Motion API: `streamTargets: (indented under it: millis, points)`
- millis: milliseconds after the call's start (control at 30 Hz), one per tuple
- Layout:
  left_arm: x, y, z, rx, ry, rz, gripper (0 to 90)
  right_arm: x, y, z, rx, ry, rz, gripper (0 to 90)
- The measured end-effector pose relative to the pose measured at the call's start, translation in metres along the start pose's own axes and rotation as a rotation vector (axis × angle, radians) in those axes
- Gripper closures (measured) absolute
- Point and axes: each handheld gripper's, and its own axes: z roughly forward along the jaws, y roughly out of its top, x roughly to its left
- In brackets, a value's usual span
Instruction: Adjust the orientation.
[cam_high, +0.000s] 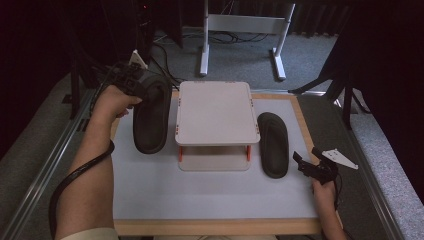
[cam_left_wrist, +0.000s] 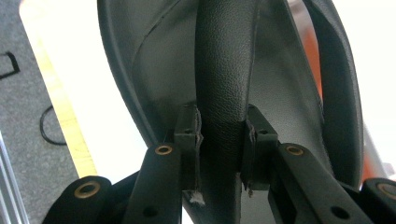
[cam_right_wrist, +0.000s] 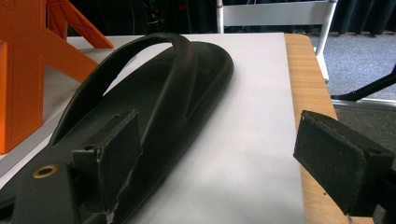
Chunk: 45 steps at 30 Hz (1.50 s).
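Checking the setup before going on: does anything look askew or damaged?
The left slipper hangs tilted, held by its strap in the left tool, while the right slipper lies flat beside the small stand. That tool's pads look frayed.

Landmark: the two-tier rack (cam_high: 215, 117), standing at the middle of the table (cam_high: 210, 200) toward its far edge. Left of the rack, the left slipper (cam_high: 150, 117) is lifted off the table, its strap between the jaws of the left gripper (cam_high: 131, 82). Right of the rack, the right slipper (cam_high: 274, 144) lies flat on the table. The right gripper (cam_high: 306, 162) sits right of that slipper, nearer the front edge than the rack.
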Motion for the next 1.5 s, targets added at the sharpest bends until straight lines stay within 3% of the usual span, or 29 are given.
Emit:
streamTargets:
  millis: [133, 333, 600, 700, 833, 900, 1067, 1167, 1433, 1500]
  points:
    - [-0.008, 0.006, -0.014, -0.015, -0.014, 0.004, 71.8, 0.000, 0.000, 0.000, -0.001, 0.001, -0.001, 14.2]
    - [-0.034, 0.021, -0.030, -0.046, -0.025, 0.018, 71.8, 0.000, 0.000, 0.000, 0.000, 0.000, 0.001, 14.2]
    - [-0.071, 0.040, -0.014, -0.027, -0.042, 0.060, 71.8, -0.001, 0.000, 0.000, -0.003, 0.003, 0.004, 14.1]
    - [-0.083, 0.047, -0.008, -0.031, -0.052, 0.063, 71.7, -0.001, 0.000, 0.000, -0.005, 0.004, 0.005, 14.1]
    - [-0.091, 0.054, -0.004, -0.039, -0.072, 0.031, 71.7, -0.001, 0.000, 0.000, -0.004, 0.004, 0.004, 14.1]
    - [-0.097, 0.057, -0.002, -0.048, -0.080, 0.039, 71.6, -0.001, 0.000, 0.000, -0.005, 0.005, 0.007, 14.1]
    - [-0.104, 0.059, 0.002, -0.073, -0.102, -0.001, 71.6, -0.001, 0.000, 0.000, -0.004, 0.007, 0.011, 14.1]
    - [-0.105, 0.058, 0.006, -0.079, -0.089, -0.026, 71.6, -0.001, 0.000, 0.000, -0.004, 0.007, 0.007, 14.1]
    - [-0.103, 0.059, 0.018, -0.046, -0.061, -0.041, 71.5, -0.001, 0.000, 0.000, -0.004, 0.006, 0.009, 14.2]
    - [-0.102, 0.060, 0.022, -0.052, -0.076, -0.055, 71.4, -0.001, 0.000, 0.000, -0.004, 0.007, 0.009, 14.2]
